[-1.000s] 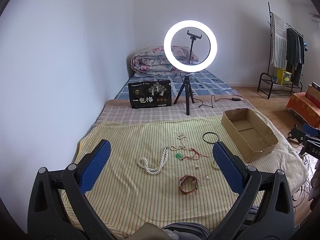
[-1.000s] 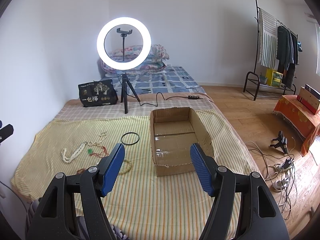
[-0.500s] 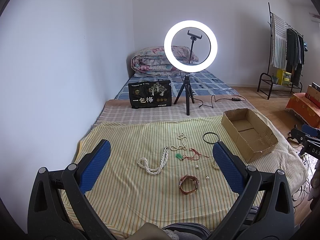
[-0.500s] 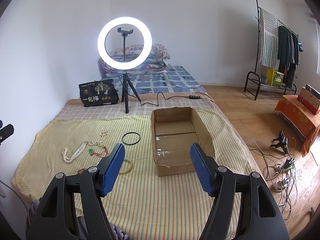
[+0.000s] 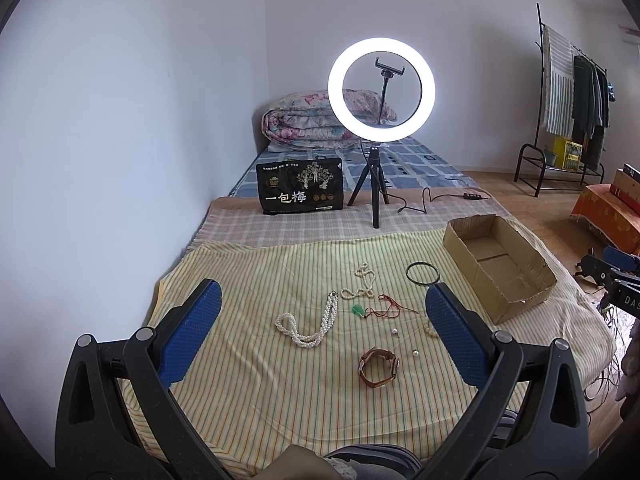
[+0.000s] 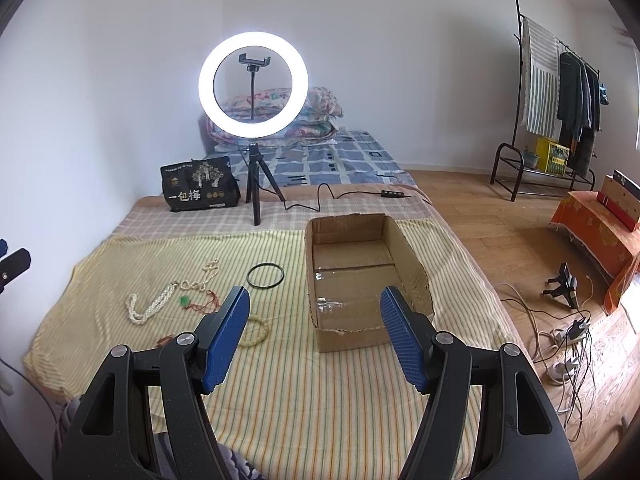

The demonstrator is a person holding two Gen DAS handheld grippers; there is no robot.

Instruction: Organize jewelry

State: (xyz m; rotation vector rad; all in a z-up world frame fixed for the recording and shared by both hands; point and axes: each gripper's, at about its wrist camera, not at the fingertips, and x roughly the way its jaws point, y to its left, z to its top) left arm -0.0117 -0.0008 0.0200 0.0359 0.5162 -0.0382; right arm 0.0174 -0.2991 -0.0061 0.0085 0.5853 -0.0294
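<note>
A low bed (image 5: 224, 236) under a yellow striped cloth (image 5: 256, 384) carries a white bead necklace (image 5: 308, 328), a brown leather watch (image 5: 378, 366) at its 5 o'clock, a black ring bangle (image 5: 422, 273), an open brown cardboard box (image 6: 416, 276), and a lit ring light on a black tripod (image 5: 376, 200) at 12 o'clock.

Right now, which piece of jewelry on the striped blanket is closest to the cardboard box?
The black bangle, a thin plain hoop lying flat just left of the cardboard box. The pearl necklaces, green pendant and brown watch all lie farther left.
</note>
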